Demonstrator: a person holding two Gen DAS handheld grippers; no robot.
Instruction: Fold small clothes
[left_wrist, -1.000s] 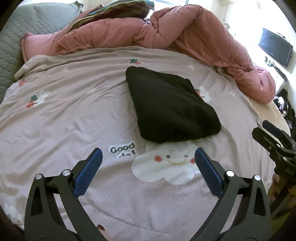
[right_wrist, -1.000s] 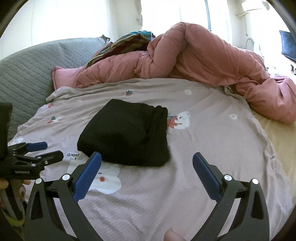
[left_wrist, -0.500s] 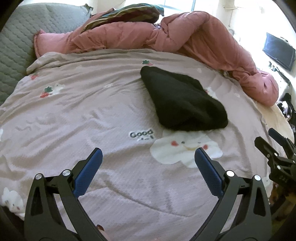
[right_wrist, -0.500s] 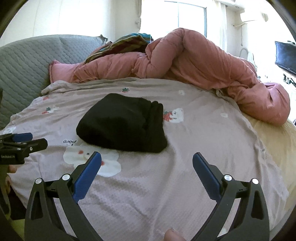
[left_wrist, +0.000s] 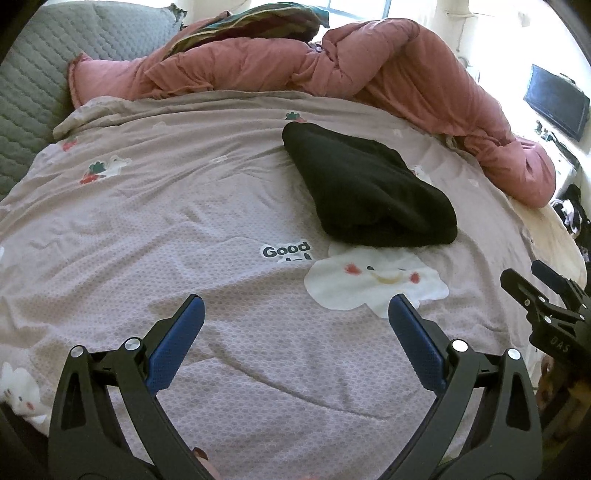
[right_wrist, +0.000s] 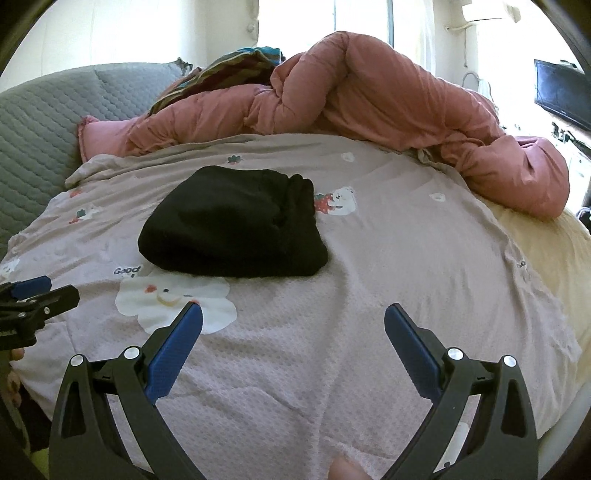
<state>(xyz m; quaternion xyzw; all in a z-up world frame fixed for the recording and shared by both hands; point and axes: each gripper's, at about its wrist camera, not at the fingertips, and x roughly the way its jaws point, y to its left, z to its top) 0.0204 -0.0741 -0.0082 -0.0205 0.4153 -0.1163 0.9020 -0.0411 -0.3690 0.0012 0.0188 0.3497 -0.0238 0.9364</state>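
— What do you have on your screens?

— I'm looking at a folded black garment (left_wrist: 369, 192) lying on the bed, on a pale lilac quilt (left_wrist: 155, 229) printed with small cartoons. It sits a little past the middle of the quilt. Its near edge touches the top of a white smiling cloud print (left_wrist: 373, 280), and the word "Good" (left_wrist: 286, 251) is printed just left of that cloud.

— And the two grippers?

— My left gripper (left_wrist: 295, 314) hangs above the quilt on the near side of the cloud, jaws spread wide with nothing between them. The blue pads (left_wrist: 177, 339) face each other over bare fabric, well short of the garment. My right gripper (right_wrist: 293, 328) is the same: jaws released and empty, over the quilt, with the garment ahead and to its left.

— Can each see the other?

— Yes. From the left wrist the right gripper shows at the right edge of the picture, beside the bed. From the right wrist the left one shows at the left edge. Neither touches the garment.

— How does the garment lie?

— From the right wrist I see it as a compact dark bundle, with bunched folds along its right side next to a small bear print (right_wrist: 338, 201).

— What else is there?

— A rumpled pink duvet (left_wrist: 369, 70) is heaped along the far side of the bed and trails down its right side. A grey quilted headboard (right_wrist: 33, 125) stands at the left, and a dark screen (left_wrist: 556, 101) hangs on the wall at the right.
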